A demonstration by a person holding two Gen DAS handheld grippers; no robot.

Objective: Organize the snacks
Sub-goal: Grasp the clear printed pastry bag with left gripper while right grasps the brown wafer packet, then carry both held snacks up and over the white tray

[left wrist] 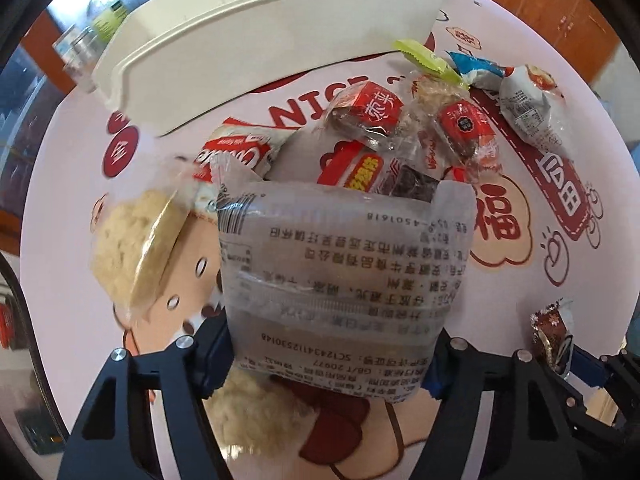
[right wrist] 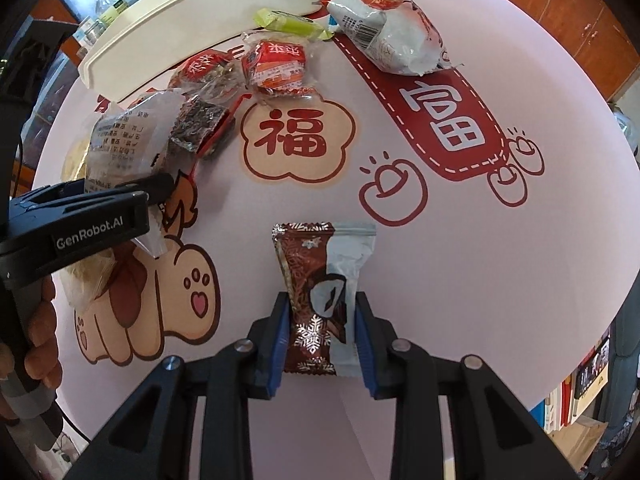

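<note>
Left gripper (left wrist: 332, 364) pointed steeply down, blue pads pressed against both sides of a clear printed packet (left wrist: 344, 280). Right gripper (right wrist: 322, 344) likewise aimed down, narrowly clamped on a brown snowflake packet (right wrist: 320, 300). Bare hand (right wrist: 38, 344) wrapped round the left handle.

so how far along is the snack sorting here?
Early. Nothing visibly done: no snack can be seen in the white bin, though its inside is hidden. In hand: the right tool is shut on a brown snowflake packet, and the left tool is around a clear printed bag. Left: the red packets, green bar and silver bag on the mat.
</note>
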